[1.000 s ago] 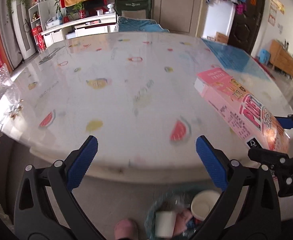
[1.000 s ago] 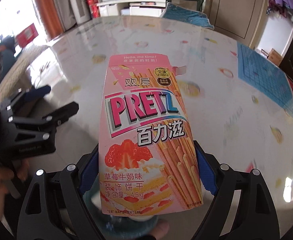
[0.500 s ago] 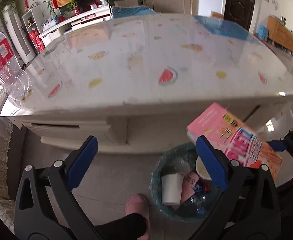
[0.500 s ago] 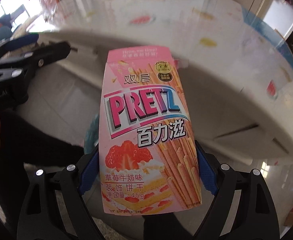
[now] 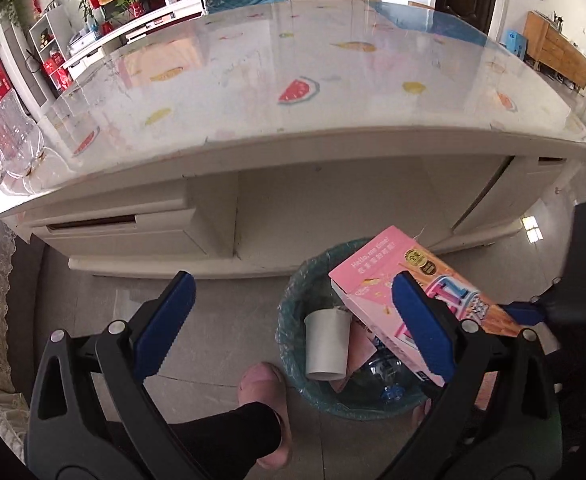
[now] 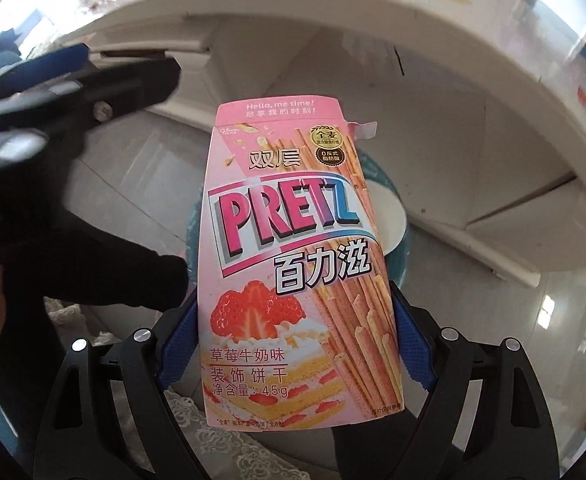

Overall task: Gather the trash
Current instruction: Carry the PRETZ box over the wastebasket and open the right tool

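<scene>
A pink Pretz snack box point(image 6: 297, 264) stands clamped by its two sides in my right gripper point(image 6: 293, 340), whose blue pads point(image 6: 177, 344) press on it. In the left wrist view the same box point(image 5: 377, 280) hangs tilted over a teal-lined trash bin point(image 5: 293, 312) on the floor. The bin holds a white paper cup point(image 5: 327, 344), a clear bottle and other litter. My left gripper point(image 5: 293, 320) is open with nothing between its fingers, beside and left of the bin. The box hides most of the bin point(image 6: 377, 172) in the right wrist view.
A white table point(image 5: 293, 92) with a fruit-print glossy top stands beyond the bin, its drawer front point(image 5: 113, 228) facing me. A large water bottle point(image 5: 1, 116) stands at its left corner. A person's pink slipper and dark trouser leg point(image 5: 261, 380) are beside the bin.
Both grippers have dropped from table height toward the floor. The box has left the tabletop area and now hangs over the bin, which looks larger and nearer.
</scene>
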Available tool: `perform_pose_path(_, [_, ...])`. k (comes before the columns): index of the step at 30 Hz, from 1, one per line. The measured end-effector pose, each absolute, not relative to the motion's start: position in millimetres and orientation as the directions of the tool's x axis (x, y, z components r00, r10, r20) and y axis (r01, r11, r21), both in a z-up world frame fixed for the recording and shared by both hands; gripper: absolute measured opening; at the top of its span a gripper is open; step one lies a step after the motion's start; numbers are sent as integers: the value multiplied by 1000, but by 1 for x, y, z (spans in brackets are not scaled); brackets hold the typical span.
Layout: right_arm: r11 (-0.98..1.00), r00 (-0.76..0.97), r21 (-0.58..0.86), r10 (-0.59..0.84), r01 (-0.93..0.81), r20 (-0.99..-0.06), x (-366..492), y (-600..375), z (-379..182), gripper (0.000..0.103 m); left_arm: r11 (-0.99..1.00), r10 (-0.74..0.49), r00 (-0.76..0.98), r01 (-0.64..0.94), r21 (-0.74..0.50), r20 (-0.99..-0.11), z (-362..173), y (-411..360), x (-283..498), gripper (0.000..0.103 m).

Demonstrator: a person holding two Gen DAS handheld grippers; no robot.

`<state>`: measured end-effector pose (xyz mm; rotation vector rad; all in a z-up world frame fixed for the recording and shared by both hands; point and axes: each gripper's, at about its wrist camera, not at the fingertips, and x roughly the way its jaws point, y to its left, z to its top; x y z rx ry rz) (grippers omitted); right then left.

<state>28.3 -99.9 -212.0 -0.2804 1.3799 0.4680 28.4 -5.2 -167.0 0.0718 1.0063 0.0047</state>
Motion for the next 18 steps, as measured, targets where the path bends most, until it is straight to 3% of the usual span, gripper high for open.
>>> perform_pose_path(3, [895,101,140,200,-423,-975,35,-100,-227,85,998,46,528,20,66,-848,-171,-5,27,96])
perform_pose_path(10, [918,59,132,165,-374,-984,46,-101,-263,84,998,52,509,4,63,-859,-176,0,29,96])
perform_pose_path(18, [928,105,149,195,-340,-975,49,-121,-231,84,998,45,494,10,57,-868,-182,-2,31,96])
